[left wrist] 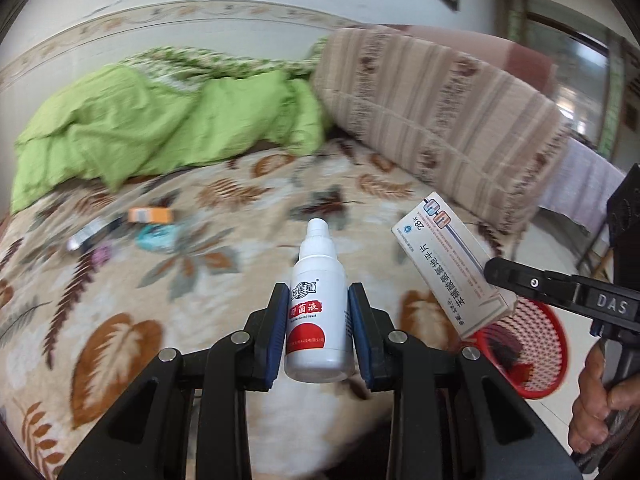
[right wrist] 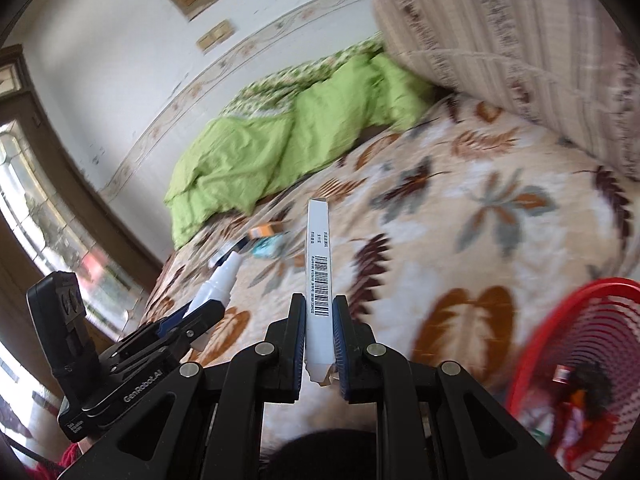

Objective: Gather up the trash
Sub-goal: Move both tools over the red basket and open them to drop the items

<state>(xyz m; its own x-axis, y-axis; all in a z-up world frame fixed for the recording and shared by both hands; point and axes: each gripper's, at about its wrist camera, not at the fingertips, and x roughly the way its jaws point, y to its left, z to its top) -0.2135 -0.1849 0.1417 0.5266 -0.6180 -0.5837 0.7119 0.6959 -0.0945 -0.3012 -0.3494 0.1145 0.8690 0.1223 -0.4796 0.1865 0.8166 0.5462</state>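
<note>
My left gripper (left wrist: 318, 312) is shut on a white spray bottle (left wrist: 318, 300) with a red label, held upright above the leaf-patterned bed. My right gripper (right wrist: 319, 320) is shut on a flat white medicine box (right wrist: 319, 280), seen edge-on with a barcode. In the left wrist view that medicine box (left wrist: 448, 264) hangs at the right in the right gripper (left wrist: 516, 280), just over a red mesh basket (left wrist: 532, 344). The right wrist view shows the spray bottle (right wrist: 218, 284) in the left gripper (right wrist: 188, 322) at lower left and the red basket (right wrist: 580, 364) at lower right with scraps inside.
More litter lies on the bedspread (left wrist: 224, 272): an orange box (left wrist: 151, 215), a dark tube (left wrist: 94, 232), a teal wrapper (left wrist: 156, 236). A green quilt (left wrist: 160, 128) and a striped cushion (left wrist: 440, 120) sit at the back. A hand (left wrist: 596, 392) grips the right handle.
</note>
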